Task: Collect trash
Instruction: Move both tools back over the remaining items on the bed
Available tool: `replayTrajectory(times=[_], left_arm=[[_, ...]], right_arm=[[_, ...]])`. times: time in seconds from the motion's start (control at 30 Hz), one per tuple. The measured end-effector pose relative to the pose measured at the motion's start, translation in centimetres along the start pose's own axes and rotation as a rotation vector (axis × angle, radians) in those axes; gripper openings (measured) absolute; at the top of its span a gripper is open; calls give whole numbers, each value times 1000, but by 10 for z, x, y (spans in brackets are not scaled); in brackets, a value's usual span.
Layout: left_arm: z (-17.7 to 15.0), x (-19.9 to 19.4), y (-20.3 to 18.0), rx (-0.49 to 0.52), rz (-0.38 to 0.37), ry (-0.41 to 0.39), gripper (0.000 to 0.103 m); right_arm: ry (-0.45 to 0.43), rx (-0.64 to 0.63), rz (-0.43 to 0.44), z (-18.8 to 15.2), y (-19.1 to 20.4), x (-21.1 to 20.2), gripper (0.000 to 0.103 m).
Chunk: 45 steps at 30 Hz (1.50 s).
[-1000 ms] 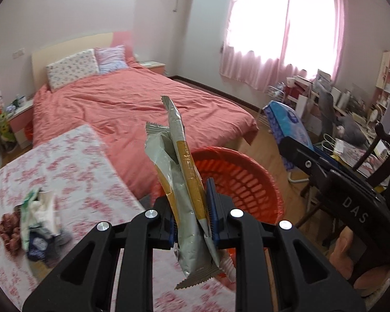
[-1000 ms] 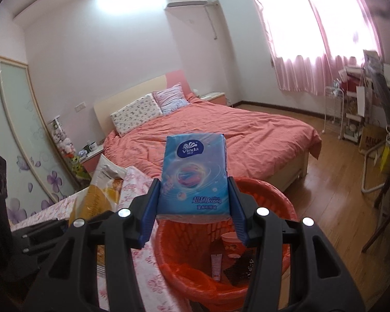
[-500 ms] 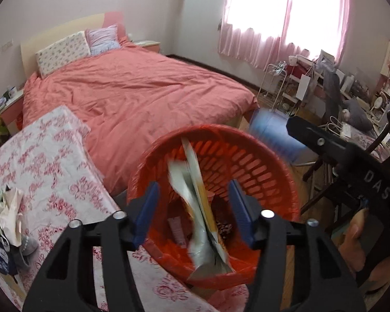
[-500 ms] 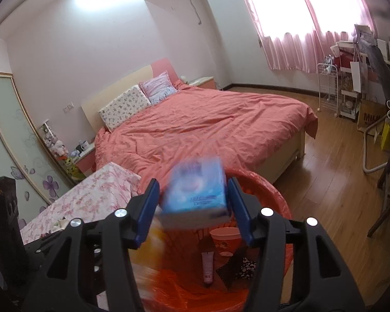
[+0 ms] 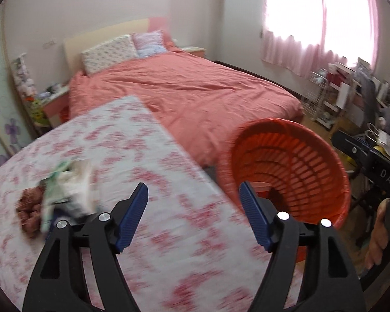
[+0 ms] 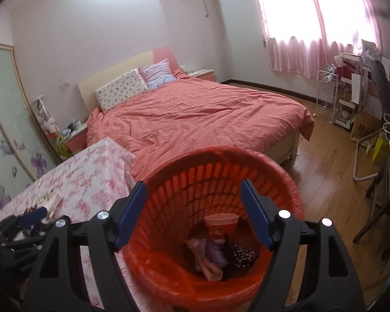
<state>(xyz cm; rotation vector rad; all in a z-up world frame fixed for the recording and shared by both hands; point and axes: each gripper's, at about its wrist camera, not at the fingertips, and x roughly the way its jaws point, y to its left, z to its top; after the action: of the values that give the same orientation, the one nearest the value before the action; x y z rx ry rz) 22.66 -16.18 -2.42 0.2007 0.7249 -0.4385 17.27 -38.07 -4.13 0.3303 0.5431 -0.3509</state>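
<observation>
Both claws are empty, jaws opening: the right claw above the orange plastic mesh basket, the left claw over the floral-clothed table. Next, it should reach the crumpled wrapper pile to its left.

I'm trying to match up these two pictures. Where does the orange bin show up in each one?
Left wrist view: the orange bin is at the right, past the edge of the flowered table.
Right wrist view: the orange bin is at bottom centre, straight ahead, with trash inside.
Shared landmark: the bed with the pink cover lies behind the bin in both.
</observation>
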Motion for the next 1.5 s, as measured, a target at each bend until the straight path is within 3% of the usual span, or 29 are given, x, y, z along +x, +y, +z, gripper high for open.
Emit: replayTrajectory(times=[0.37,0.83,0.93,1.2,1.5], left_arm=[[-41,-37,90,-130,170,-32,78],[-67,-9,123,-196,167,50,78],[-71,0,130,-216,164,78,61],[-87,-25,155,-260,172,52,55],[-111,-44,225,-386,317,87,45]], right_arm=[[53,-128,81,-28,80,-5,73],[140,-229,151,-65,162,12,73],[150,-240,153,-67,168,13,73],[163,-274,178,-71,187,14,73],[175,-337,252,-79,239,22,73]])
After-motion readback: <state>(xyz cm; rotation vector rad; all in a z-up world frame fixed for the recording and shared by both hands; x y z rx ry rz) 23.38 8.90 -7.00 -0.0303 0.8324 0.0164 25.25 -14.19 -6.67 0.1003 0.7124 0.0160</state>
